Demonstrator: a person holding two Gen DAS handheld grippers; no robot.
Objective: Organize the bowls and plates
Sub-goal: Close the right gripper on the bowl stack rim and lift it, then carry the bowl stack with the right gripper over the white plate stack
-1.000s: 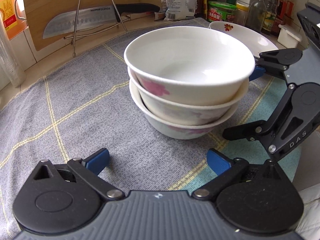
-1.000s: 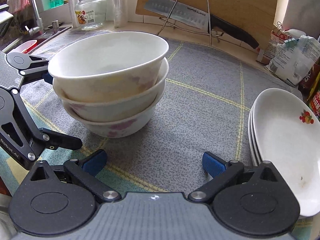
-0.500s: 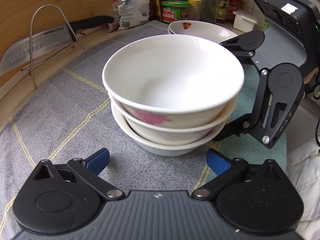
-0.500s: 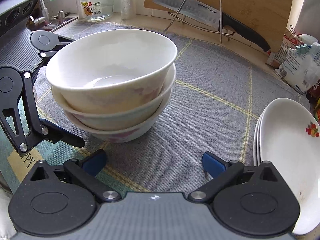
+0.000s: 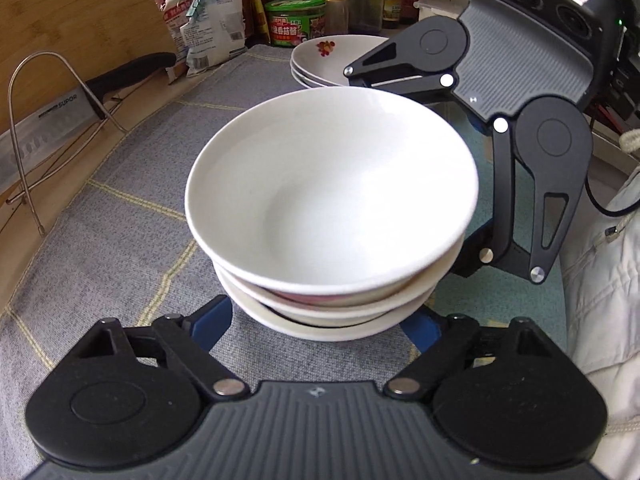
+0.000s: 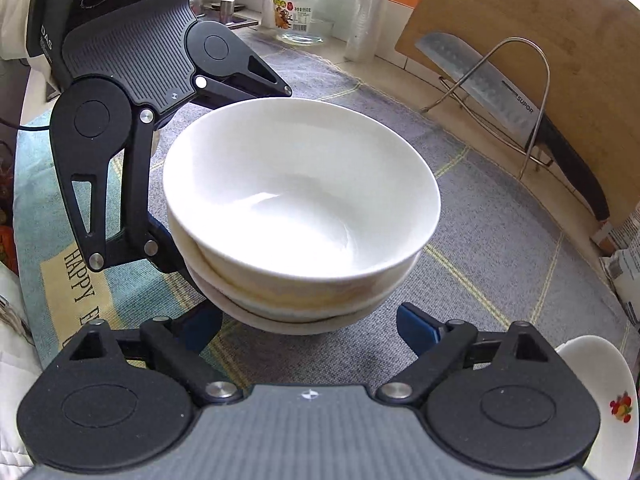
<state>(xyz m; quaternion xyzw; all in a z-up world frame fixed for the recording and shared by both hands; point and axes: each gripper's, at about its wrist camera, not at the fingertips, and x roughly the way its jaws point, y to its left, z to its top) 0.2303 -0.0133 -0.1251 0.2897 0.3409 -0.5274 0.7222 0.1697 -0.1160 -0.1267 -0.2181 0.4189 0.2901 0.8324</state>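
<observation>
A stack of three white bowls (image 5: 332, 216) with faint pink flowers stands on the grey cloth; it also shows in the right wrist view (image 6: 300, 216). My left gripper (image 5: 320, 326) is open, its blue pads on either side of the stack's base. My right gripper (image 6: 312, 326) is open and straddles the base from the opposite side. Each gripper shows in the other's view, the right gripper (image 5: 516, 128) beyond the bowls and the left gripper (image 6: 120, 120) likewise. A stack of white plates (image 5: 324, 56) with a fruit print lies behind; its edge shows in the right wrist view (image 6: 600, 404).
A wooden cutting board (image 6: 532, 40) leans at the back with a knife (image 6: 500, 92) in a wire rack (image 5: 48, 120). Food packets (image 5: 208, 20), jars and bottles (image 5: 296, 20) line the wall. A glass jar (image 6: 304, 12) stands by the window.
Both grippers have moved in toward the bowl stack from opposite sides and risen to look down on it; their pads now flank its base. Jaws stay open.
</observation>
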